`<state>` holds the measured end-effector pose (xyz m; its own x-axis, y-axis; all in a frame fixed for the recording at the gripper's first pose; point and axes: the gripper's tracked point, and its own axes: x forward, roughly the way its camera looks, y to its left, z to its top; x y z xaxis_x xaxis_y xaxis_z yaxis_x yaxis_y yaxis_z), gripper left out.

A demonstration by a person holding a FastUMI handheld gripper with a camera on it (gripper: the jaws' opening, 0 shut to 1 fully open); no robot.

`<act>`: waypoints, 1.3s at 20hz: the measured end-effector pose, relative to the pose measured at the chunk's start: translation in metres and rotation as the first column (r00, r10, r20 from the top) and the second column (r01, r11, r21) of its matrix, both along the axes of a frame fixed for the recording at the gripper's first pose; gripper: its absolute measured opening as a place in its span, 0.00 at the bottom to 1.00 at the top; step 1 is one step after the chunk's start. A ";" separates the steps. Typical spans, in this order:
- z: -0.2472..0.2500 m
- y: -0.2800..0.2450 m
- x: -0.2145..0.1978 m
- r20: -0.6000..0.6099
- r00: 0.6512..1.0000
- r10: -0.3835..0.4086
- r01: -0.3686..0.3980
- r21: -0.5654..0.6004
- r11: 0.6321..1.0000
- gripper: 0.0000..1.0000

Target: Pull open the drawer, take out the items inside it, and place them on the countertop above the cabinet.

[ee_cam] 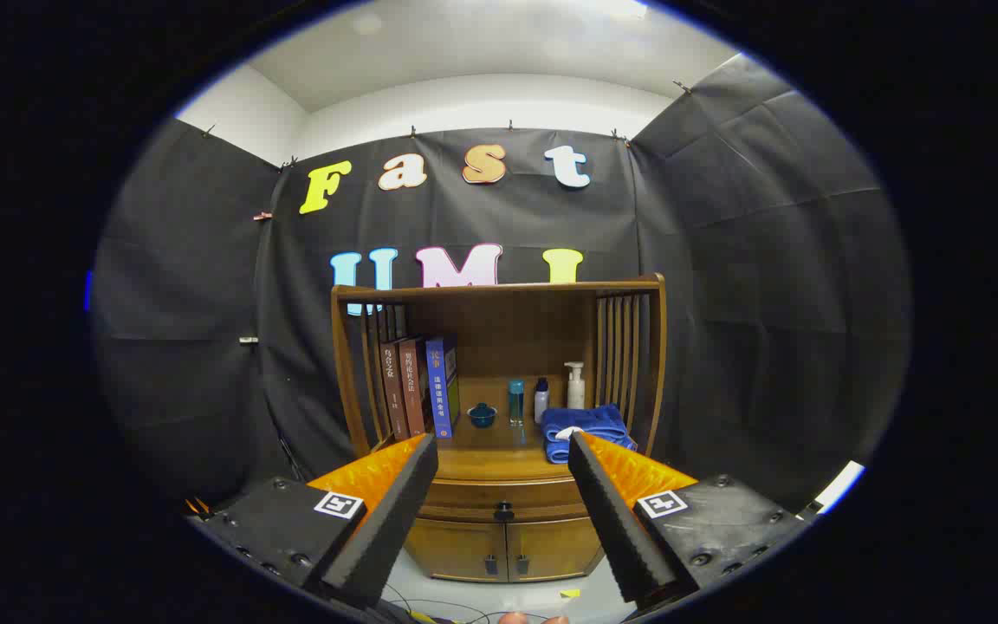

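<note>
my gripper [503, 451] hangs with fingers spread wide, well short of the wooden cabinet [499, 416]. between them sits the closed drawer [503, 500] with its dark knob [504, 511]. on the worktop [499, 455] above: books [417, 386] at the left edge, a small blue bowl [482, 415], bottles [542, 397], a folded blue towel [587, 426] at the right edge.

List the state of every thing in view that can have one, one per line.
Gripper: open, fingers spread, holding nothing, well short of the cabinet.
Wooden drawer with dark knob: closed.
Two lower cabinet doors: closed.
Three books: upright on countertop.
Blue towel: folded.
White pump bottle: upright.
</note>
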<state>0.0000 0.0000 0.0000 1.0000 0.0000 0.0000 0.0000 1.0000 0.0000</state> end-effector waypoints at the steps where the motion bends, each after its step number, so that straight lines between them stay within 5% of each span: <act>1: 0.001 0.000 0.000 0.000 1.000 -0.001 0.001 0.001 1.000 0.99; 26: -0.011 -0.005 0.008 0.032 0.999 -0.017 0.017 0.003 1.000 0.99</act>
<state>0.0076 -0.0054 -0.0110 0.9993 -0.0170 0.0319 0.0169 0.9999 0.0028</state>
